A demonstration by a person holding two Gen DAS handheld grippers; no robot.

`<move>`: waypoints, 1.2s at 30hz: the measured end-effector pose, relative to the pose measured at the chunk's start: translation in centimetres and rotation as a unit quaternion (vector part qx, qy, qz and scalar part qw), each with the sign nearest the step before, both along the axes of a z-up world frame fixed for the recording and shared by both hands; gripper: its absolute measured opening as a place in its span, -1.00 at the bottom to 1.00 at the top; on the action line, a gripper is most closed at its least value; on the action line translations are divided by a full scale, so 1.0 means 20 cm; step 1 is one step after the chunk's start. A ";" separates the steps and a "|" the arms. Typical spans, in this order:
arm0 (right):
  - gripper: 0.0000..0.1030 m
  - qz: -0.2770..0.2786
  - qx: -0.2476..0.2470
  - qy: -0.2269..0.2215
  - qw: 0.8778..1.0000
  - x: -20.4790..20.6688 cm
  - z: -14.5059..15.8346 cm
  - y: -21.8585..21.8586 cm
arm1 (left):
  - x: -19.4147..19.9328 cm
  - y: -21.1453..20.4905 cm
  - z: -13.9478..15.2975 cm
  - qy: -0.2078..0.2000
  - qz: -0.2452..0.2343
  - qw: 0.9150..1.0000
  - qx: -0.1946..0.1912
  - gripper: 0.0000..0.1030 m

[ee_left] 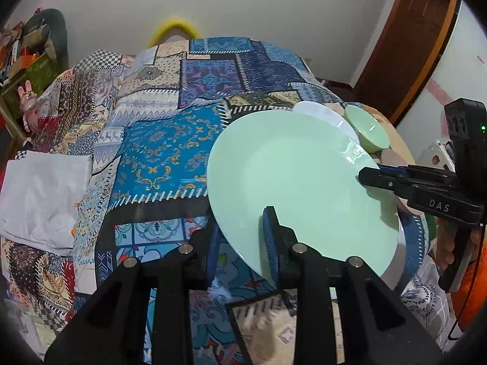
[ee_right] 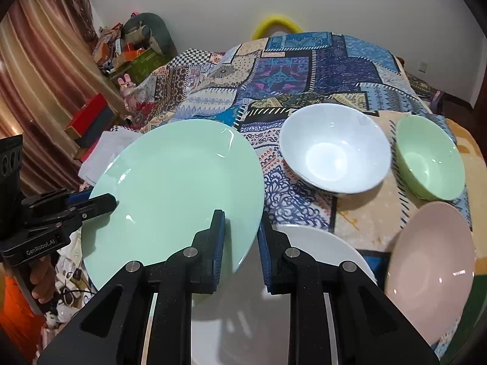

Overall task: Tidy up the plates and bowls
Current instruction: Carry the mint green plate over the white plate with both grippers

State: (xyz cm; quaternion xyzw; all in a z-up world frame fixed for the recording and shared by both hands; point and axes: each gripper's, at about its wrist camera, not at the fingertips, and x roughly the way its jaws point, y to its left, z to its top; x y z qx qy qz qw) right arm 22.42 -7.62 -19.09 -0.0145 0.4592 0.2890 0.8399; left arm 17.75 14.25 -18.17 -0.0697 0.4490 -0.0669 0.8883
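You have the mint-green plate lifted clear of the patchwork cloth, both grippers clamped on its rim: the right gripper at the plate's five o'clock, the left gripper at nine. It looks rigid, glossy and breakable, so keep both pads squarely on the rim and hold it level over the white plate
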 end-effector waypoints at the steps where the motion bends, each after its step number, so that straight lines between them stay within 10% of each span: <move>1: -0.63 -0.001 0.001 -0.002 1.000 -0.02 0.01 -0.02 | -0.01 -0.01 0.01 -0.001 -0.001 1.000 0.001 -0.47; 36: -0.62 -0.048 0.012 0.034 0.998 -0.20 -0.13 -0.43 | -0.12 -0.45 -0.13 0.041 -0.050 0.998 0.004 -0.47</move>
